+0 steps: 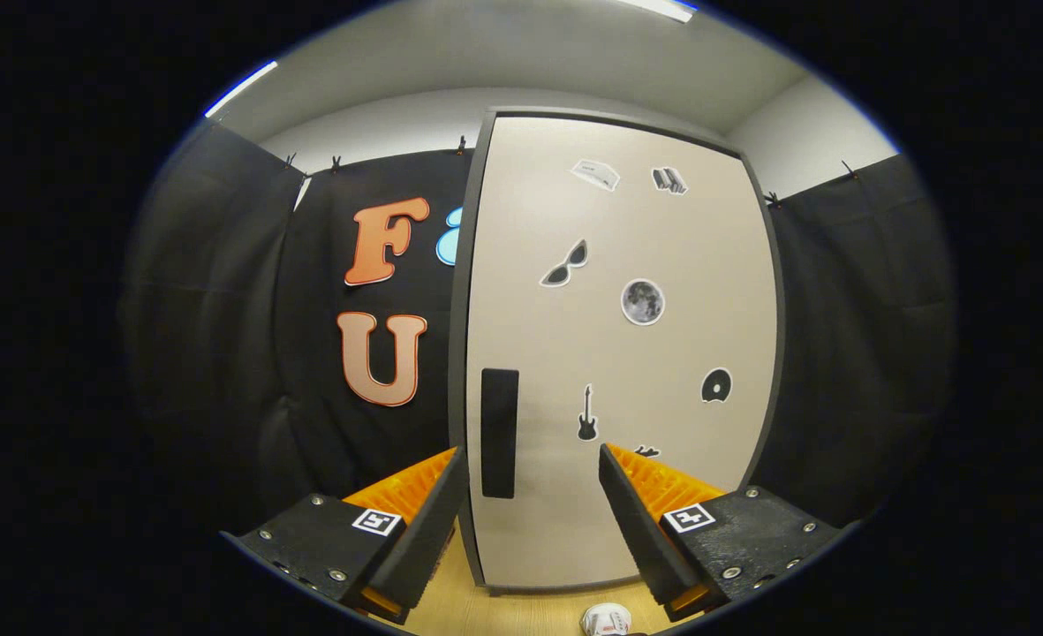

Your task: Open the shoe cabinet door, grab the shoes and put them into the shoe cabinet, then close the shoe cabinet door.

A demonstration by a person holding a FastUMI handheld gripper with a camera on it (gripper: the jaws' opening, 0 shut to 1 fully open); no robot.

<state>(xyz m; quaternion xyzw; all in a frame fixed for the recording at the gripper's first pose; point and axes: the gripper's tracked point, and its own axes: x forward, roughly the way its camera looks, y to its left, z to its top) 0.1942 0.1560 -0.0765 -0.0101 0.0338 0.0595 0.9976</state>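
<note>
Booth: black cloth walls [221, 353] are hung behind and beside the cabinet; a wooden floor [521, 609] is seen below.
Shoe cabinet door [618, 353]: shut, upright, just ahead of the fingers; stickers are scattered over it.
Handle [499, 433]: dark vertical recess near the door's left edge.
Shoe [607, 620]: partly seen on the floor between the fingers.
Gripper [530, 481]: spread wide, nothing held.

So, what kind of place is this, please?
Probably a small recording booth, not a real home. Black cloth wall is clipped up around a tall beige shoe cabinet door with a black handle, standing on a light wooden floor. The open fingers point at the closed door.
</note>
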